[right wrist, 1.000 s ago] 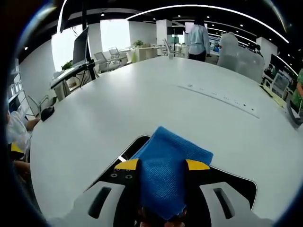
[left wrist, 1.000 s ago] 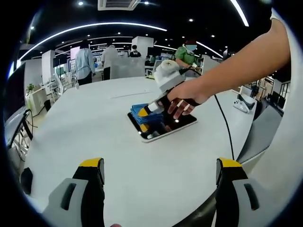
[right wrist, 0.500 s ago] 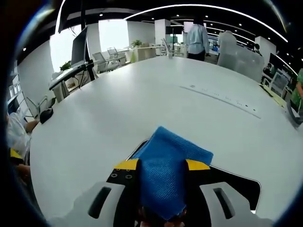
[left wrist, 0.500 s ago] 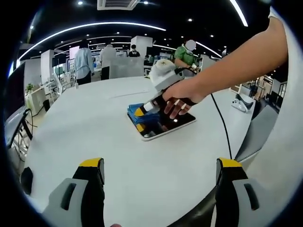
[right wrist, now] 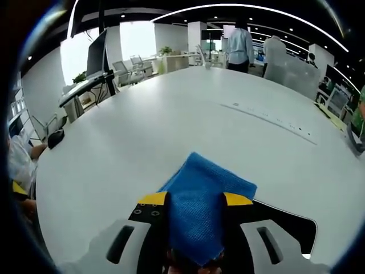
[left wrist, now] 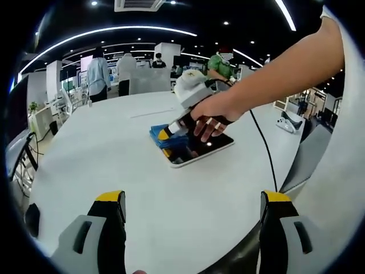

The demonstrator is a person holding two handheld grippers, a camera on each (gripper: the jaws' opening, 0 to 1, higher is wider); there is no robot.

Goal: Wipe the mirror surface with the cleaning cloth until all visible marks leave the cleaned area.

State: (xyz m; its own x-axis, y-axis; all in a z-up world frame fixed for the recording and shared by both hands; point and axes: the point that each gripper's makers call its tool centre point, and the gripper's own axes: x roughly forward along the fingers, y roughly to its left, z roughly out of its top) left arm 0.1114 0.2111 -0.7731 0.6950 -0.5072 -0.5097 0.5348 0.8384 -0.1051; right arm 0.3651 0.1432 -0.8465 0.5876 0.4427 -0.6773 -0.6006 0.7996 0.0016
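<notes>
A dark rectangular mirror (left wrist: 201, 149) with a pale rim lies flat on the white round table (left wrist: 114, 165). My right gripper (left wrist: 166, 135), held by a person's hand (left wrist: 214, 117), presses a folded blue cloth (left wrist: 161, 133) on the mirror's far left end. In the right gripper view the blue cloth (right wrist: 199, 200) is pinched between my right gripper (right wrist: 195, 198) jaws, with the mirror (right wrist: 285, 220) dark under them. My left gripper (left wrist: 194, 197) hovers open above the table, well short of the mirror, holding nothing.
A black cable (left wrist: 268, 160) runs from the right gripper across the table toward its near right edge. Several people (left wrist: 97, 74) stand beyond the far side. Desks and chairs (right wrist: 122, 71) ring the table. A dark mouse-like object (right wrist: 55, 137) lies near the table's left edge.
The right gripper has slid the blue cloth toward the mirror's far left end. The left gripper stays where it was, open.
</notes>
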